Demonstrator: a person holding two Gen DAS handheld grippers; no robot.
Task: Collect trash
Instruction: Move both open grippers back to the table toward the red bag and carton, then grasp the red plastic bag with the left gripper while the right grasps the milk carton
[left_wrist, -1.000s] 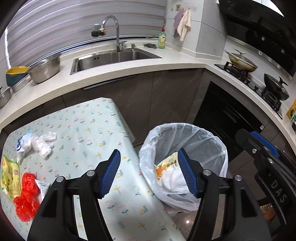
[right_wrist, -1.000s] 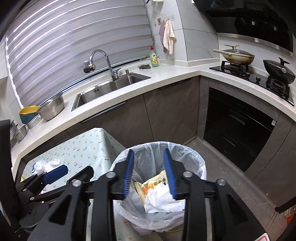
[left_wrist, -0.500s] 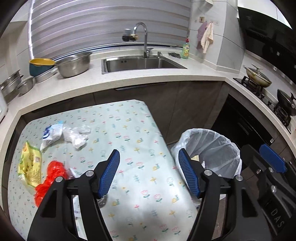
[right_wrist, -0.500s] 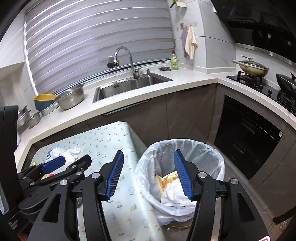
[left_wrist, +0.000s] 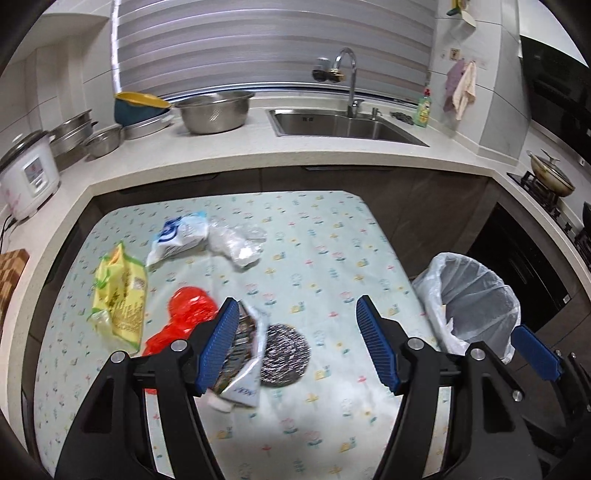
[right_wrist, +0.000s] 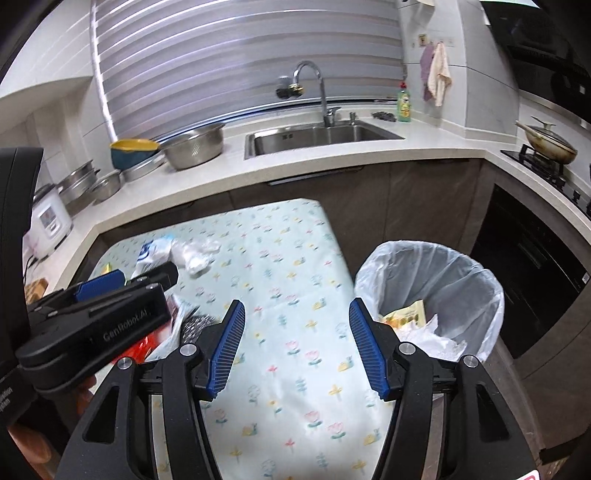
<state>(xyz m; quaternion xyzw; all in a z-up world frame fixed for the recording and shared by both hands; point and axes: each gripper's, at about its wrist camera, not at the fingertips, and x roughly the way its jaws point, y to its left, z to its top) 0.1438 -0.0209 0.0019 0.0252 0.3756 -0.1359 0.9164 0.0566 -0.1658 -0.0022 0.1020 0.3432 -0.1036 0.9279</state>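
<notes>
Trash lies on the flower-print table (left_wrist: 325, 236): a yellow packet (left_wrist: 120, 295), a blue-white bag (left_wrist: 181, 236), crumpled clear plastic (left_wrist: 236, 243), a red bag (left_wrist: 184, 321), a silver wrapper (left_wrist: 243, 354) and a round steel scourer (left_wrist: 284, 349). My left gripper (left_wrist: 295, 347) is open and empty above the scourer. My right gripper (right_wrist: 295, 347) is open and empty over the table's right part. The lined bin (right_wrist: 432, 295) stands right of the table and holds a yellow packet (right_wrist: 406, 315) and white paper.
A counter (left_wrist: 258, 155) with a sink (left_wrist: 340, 125), steel bowls (left_wrist: 214, 110) and a rice cooker (left_wrist: 26, 177) runs behind the table. A stove with a pan (left_wrist: 550, 177) is at the right. The left gripper body (right_wrist: 96, 317) shows in the right wrist view.
Both grippers have swung left from over the bin to over the table. The right gripper's jaws have opened wider. The trash on the table has come into fuller view.
</notes>
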